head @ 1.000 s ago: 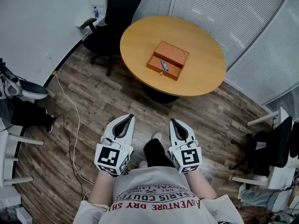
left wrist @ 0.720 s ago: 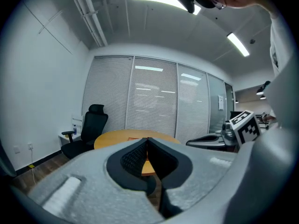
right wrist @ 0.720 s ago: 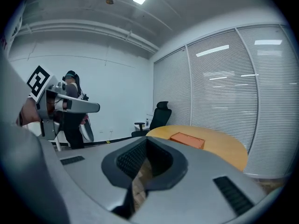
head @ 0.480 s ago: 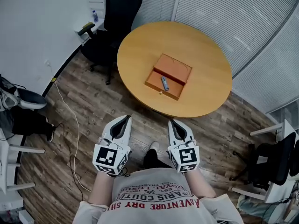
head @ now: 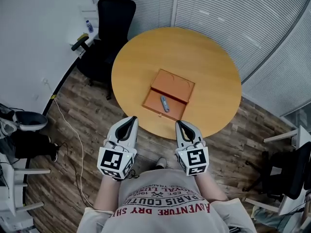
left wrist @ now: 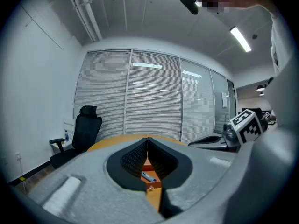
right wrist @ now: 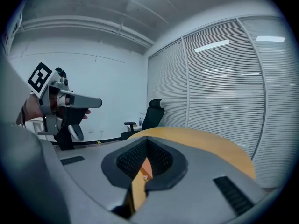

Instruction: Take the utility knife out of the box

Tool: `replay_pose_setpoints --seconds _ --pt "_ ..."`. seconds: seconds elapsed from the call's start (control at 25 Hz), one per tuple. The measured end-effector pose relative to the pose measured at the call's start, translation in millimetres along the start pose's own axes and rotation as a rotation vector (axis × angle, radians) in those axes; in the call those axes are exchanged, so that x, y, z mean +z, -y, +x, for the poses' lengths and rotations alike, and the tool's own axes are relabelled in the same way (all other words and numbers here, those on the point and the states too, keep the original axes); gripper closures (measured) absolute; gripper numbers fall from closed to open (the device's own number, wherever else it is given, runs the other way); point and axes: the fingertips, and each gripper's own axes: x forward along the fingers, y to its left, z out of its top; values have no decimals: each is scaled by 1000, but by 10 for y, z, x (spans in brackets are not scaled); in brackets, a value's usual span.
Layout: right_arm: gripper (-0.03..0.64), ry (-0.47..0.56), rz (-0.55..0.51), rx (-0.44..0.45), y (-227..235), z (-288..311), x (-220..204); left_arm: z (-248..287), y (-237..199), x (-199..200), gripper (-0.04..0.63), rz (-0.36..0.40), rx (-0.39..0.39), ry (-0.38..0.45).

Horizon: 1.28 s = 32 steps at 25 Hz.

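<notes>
closer now than a second ago, we have brought the round bench (head: pixel 209 57) and its box (head: pixel 174 84) nearer in the head view, and both grippers, which showed over the wooden floor (head: pixel 73 144) then, now have their tips at the bench's near rim.

from the left: a black chair (head: pixel 104 30) stands by the wall, well apart from the work. the left gripper (head: pixel 130 120) has its jaws together with nothing between them; its own view looks straight down the closed seam at the box beyond. the box lies open and flat near the middle of the bench, lid folded back on the far side, tray toward us. the utility knife (head: pixel 164 103) lies in that tray, alone and untouched. the right gripper (head: pixel 180 124) is likewise closed and empty.

we judge the knife light and stiff, with a hard smooth casing that could slip under a loose pinch. the best hold looks to be across its narrow width at mid-body, jaws set square to its length, clear of either end, since the blade may be out; at this size we cannot tell.

its long axis runs slantwise in the tray, from the far left toward the near right in the head view. which end carries the blade we cannot tell.
</notes>
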Motion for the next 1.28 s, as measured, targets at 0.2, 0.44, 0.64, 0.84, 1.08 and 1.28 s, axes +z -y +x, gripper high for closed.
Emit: replay_pose_setpoints --seconds 0.2,0.44,0.64,0.84,1.08,1.28 --pt "609 -2 -8 -1 211 255 58 376 -72 9 584 -2 -13 -2" --pt "609 -40 12 -31 369 542 -24 738 -218 -69 584 -11 -62 -21" --pt "609 -33 46 -135 567 742 20 1078 -381 -24 584 8 -146 -22" --pt "609 -30 94 -251 742 1012 118 1518 -601 159 584 46 -272 -19" --pt "609 -52 156 -354 876 1325 162 1957 -844 216 584 72 -399 -43" --pt "609 -189 169 -336 828 1600 -91 2210 -964 75 584 40 -484 -70"
